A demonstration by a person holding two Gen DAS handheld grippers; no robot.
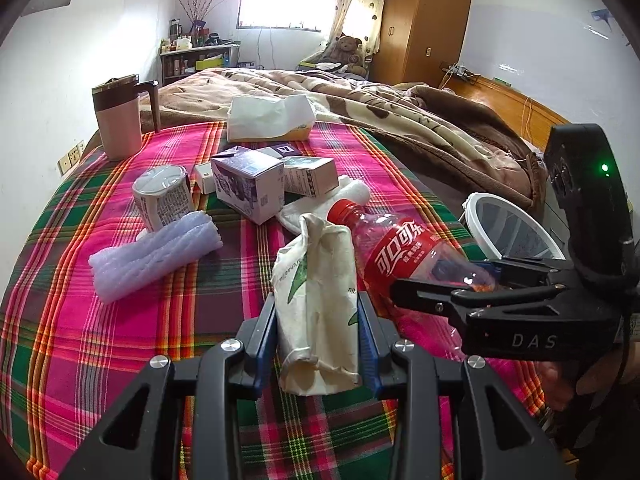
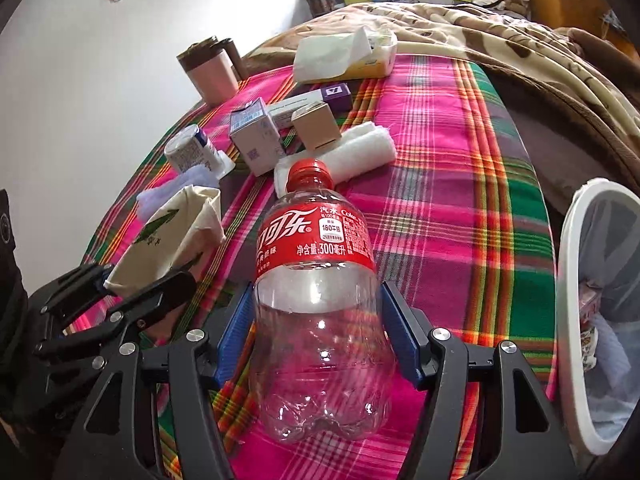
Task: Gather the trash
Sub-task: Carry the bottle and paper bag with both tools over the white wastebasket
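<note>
Gripped across its clear belly by the right gripper [image 2: 320,344], the empty cola bottle [image 2: 316,280] is probably risking slipping, while the left gripper [image 1: 320,340] is pinching a crumpled paper bag [image 1: 316,300].

**Free room and obstacles on the plaid bed cover**

Open cover [image 2: 460,184] lies between the bottle [image 2: 320,280] and the white bin rim [image 2: 568,280] at the bed's right edge. The near left of the cover [image 1: 80,340] is likewise bare. The far middle is crowded: boxes [image 1: 248,180], a can [image 1: 162,196], foam roll [image 1: 156,252] and folded cloth [image 2: 360,148] stand close together. Behind them, the mug [image 1: 118,120], tissue pack [image 1: 268,118] and heaped blanket [image 1: 400,120] close the far side. The two hand-held grippers stand just beside each other, the paper bag [image 1: 316,312] near the bottle.
</note>
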